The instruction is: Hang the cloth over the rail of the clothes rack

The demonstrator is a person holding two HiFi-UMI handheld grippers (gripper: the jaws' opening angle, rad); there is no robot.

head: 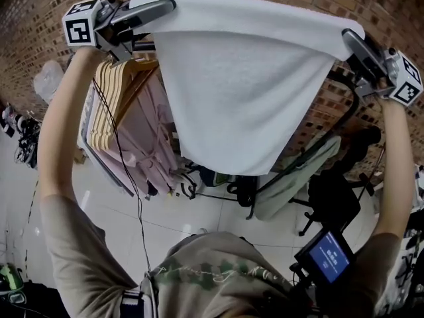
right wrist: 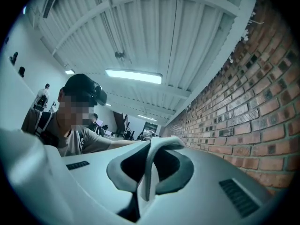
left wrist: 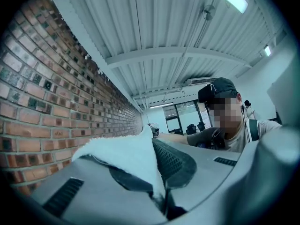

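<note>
A white cloth [head: 242, 71] is stretched out high between my two grippers and hangs down in front of the clothes rack [head: 344, 88]. My left gripper [head: 162, 6] is shut on the cloth's left top corner [left wrist: 133, 156], which is pinched between the dark pads [left wrist: 173, 161]. My right gripper [head: 350, 37] is shut on the right top corner; in the right gripper view a thin fold of cloth [right wrist: 152, 165] runs between the jaws. The cloth hides most of the rack's top rail; only a dark curved bar shows at its right end.
Wooden hangers [head: 116, 91] with pink garments [head: 149, 144] hang on the rack at the left. A pale green garment [head: 298, 177] hangs lower right. A brick wall [head: 40, 18] stands behind. A black office chair [head: 334, 194] is on the tiled floor.
</note>
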